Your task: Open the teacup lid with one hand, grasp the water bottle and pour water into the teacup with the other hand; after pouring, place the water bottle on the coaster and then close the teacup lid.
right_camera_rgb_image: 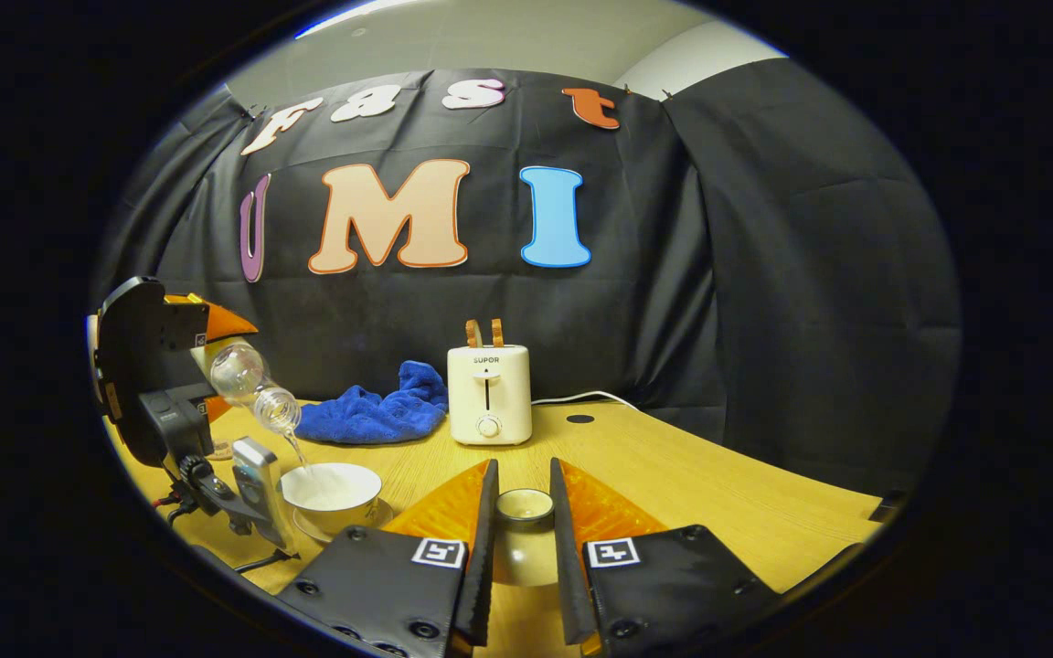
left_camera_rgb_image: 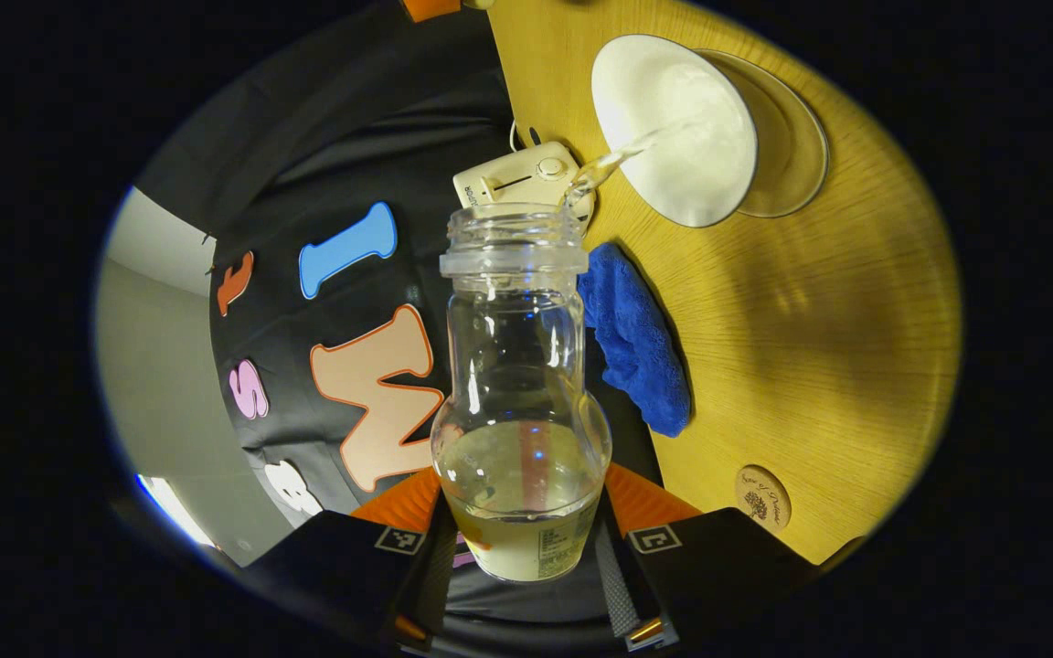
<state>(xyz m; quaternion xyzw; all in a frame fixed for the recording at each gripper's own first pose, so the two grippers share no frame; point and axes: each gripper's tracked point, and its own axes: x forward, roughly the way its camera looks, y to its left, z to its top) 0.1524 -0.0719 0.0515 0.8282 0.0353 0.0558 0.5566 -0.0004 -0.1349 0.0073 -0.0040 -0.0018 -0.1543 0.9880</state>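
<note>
A: Water bottle (left_camera_rgb_image: 521, 402) is clamped in the left tool (left_camera_rgb_image: 521, 548), 1 finger on each side of its lower body. It's tilted mouth-down toward the teacup (left_camera_rgb_image: 673, 128), cap off, part full of clear liquid.

B: Stream visible?

A: Yes. A thin stream leaves the mouth and lands inside the teacup. In the right gripper view the bottle (right_camera_rgb_image: 252, 388) hangs above and left of the teacup (right_camera_rgb_image: 330, 493), stream running down into it. The teacup sits on a saucer (right_camera_rgb_image: 371, 521) on the wood surface (right_camera_rgb_image: 718, 493).

B: Lid?

A: Teacup lid (right_camera_rgb_image: 524, 539) is in the right tool (right_camera_rgb_image: 524, 548), both fingers pressed on its sides, knob end pointing away from the camera. It's held right of the teacup, apart from it.

B: Coaster?

A: Round coaster (left_camera_rgb_image: 762, 498) lies on the surface near its edge, well apart from the teacup, nothing on it.

B: Other stuff?

A: White toaster (right_camera_rgb_image: 488, 393) at the back by the wall, 2 slices sticking out the top. Blue cloth (right_camera_rgb_image: 376, 411) is bunched just left of it, behind the teacup. Left tool's body (right_camera_rgb_image: 152, 366) shows at the far left of the right gripper view.
</note>
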